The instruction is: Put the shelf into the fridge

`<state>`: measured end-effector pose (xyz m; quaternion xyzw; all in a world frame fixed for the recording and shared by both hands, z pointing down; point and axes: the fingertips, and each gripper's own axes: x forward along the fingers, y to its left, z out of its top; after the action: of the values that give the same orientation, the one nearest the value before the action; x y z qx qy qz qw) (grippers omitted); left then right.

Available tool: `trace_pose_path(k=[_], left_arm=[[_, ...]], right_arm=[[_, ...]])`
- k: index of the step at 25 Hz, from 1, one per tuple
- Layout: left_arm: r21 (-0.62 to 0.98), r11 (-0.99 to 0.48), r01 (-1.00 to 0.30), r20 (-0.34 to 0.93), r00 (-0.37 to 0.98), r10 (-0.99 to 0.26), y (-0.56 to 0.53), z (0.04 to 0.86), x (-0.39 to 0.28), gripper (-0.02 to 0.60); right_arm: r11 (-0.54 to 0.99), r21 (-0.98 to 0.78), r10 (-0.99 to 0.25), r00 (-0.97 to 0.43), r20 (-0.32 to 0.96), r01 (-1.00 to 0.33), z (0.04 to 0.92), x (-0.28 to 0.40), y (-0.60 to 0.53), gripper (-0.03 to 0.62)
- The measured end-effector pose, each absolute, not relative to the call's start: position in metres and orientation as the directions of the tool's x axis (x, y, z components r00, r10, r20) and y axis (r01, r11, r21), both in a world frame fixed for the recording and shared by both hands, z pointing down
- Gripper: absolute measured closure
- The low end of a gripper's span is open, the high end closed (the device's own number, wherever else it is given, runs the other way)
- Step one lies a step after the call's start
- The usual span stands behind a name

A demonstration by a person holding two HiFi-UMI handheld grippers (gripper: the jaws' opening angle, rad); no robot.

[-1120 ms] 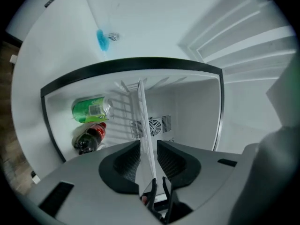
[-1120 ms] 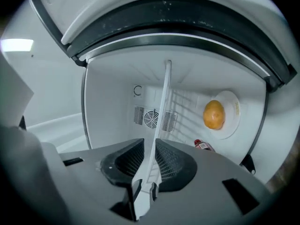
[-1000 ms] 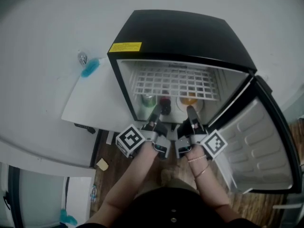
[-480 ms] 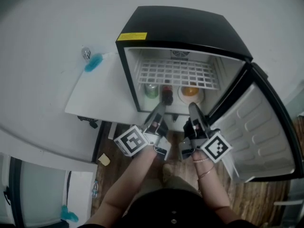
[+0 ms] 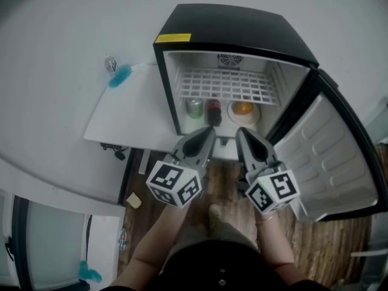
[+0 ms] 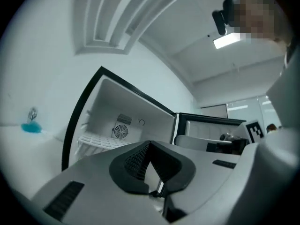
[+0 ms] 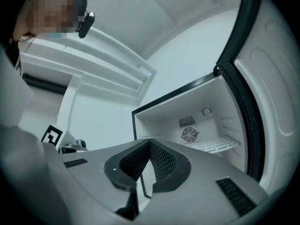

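The white wire shelf (image 5: 221,86) lies level inside the open black fridge (image 5: 236,32), across its upper part. It also shows as the shelf (image 6: 101,140) below the rear fan, and as the shelf (image 7: 215,146) in the right gripper view. My left gripper (image 5: 207,134) and right gripper (image 5: 241,134) hover side by side in front of the fridge opening, apart from the shelf. Both are shut with nothing between their jaws, as the left gripper (image 6: 149,145) and right gripper (image 7: 149,142) views show.
Under the shelf stand a green can (image 5: 194,107), a dark can (image 5: 213,110) and a bowl with something orange (image 5: 243,109). The fridge door (image 5: 330,156) swings wide open to the right. A white board (image 5: 130,114) with a blue object (image 5: 119,76) lies left of the fridge.
Both grippers have drawn back from the fridge opening toward me and risen. The shelf stays inside the fridge. The head camera has shifted a little.
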<state>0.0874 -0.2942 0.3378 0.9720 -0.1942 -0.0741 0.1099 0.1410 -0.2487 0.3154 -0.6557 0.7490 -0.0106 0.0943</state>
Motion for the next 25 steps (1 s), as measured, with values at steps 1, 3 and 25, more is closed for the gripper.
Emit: trace_pose_path(k=[1,3,25], left_arm=[[0.196,-0.907,-0.374,-0.089,0.914,-0.396,-0.291,0.337,0.087,0.574],[0.094,-0.912,-0.4,-0.064,0.912,-0.406,-0.285,0.335,0.087,0.574],[-0.027,-0.91,-0.413,-0.034,0.91,-0.412,-0.242,0.363,0.078,0.574]], right_arm=[[0.128,-0.098,-0.987,-0.116,-0.115,-0.987,0.315,0.137,-0.248,0.583],[0.099,-0.02,-0.991,-0.097,-0.091,-0.995,0.316,0.132,-0.245,0.583],[0.021,0.108,-1.0,-0.021,0.001,-0.994,0.355,0.105,-0.218,0.583]])
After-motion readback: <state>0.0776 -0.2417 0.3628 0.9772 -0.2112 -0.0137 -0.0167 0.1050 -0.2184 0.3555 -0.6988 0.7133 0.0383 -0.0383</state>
